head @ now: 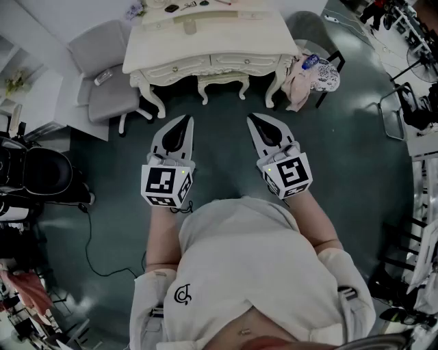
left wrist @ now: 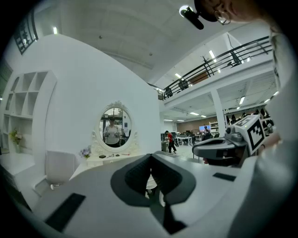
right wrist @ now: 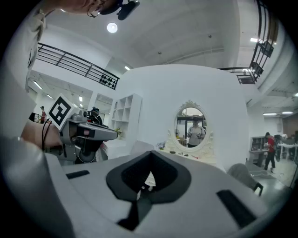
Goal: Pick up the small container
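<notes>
A cream dressing table stands ahead of me, with several small dark items near its back edge. I cannot tell which of them is the small container. My left gripper and right gripper hang side by side over the dark floor, short of the table and pointing at it. Each pair of jaws meets at the tip with nothing between them. The left gripper faces the oval mirror. The right gripper faces the same mirror.
A grey padded chair stands left of the table. Right of it, another chair holds clothes and a blue bottle. Dark equipment and a cable sit at my left, racks at my right.
</notes>
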The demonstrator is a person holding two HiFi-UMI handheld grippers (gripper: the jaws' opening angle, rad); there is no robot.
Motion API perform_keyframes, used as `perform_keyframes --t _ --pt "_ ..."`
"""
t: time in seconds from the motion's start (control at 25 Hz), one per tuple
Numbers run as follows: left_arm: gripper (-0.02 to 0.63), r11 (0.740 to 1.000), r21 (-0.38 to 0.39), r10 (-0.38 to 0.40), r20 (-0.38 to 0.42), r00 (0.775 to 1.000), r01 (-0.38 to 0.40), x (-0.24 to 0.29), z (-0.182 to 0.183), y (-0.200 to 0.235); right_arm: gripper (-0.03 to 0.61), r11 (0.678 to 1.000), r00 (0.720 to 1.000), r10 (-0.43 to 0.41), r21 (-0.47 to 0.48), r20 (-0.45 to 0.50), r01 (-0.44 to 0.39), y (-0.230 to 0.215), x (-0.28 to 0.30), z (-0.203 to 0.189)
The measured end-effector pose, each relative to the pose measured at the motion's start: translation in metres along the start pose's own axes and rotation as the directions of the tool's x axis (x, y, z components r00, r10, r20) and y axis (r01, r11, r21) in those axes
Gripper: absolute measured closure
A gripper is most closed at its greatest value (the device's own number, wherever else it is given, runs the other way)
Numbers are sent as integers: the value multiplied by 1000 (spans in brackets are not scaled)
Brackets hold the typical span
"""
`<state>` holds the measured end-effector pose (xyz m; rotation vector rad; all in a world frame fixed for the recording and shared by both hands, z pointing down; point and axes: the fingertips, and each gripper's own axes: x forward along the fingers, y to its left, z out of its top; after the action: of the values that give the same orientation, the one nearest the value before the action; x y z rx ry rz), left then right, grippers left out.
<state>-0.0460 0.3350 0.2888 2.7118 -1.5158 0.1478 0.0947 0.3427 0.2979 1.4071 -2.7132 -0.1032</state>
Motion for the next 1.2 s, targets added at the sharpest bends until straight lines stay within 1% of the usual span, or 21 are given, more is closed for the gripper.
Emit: perform_keyframes --t 0.24,0.48,0.72,0.88,1.04,1.2 --pt "601 1000 -17 10 14 1000 -10 1 2 5 575 1000 1000 -2 3 3 2 0 3 2" --pt "601 999 -40 4 28 1000 -3 -3 3 17 574 1000 1000 -7 -1 -3 7 5 13 3" --pt "601 998 -65 -25 39 999 28 -12 -5 39 574 996 997 -81 32 4 81 15 29 0" --pt "601 995 -89 -48 46 998 52 -14 -13 54 574 991 994 -111 78 -15 112 24 44 -9" --pt "601 993 -110 -47 36 998 50 -8 -23 72 572 989 995 -97 115 -12 98 27 64 -17" --pt "601 992 -122 -25 27 999 28 17 -32 93 572 990 998 -70 122 5 69 11 95 -23"
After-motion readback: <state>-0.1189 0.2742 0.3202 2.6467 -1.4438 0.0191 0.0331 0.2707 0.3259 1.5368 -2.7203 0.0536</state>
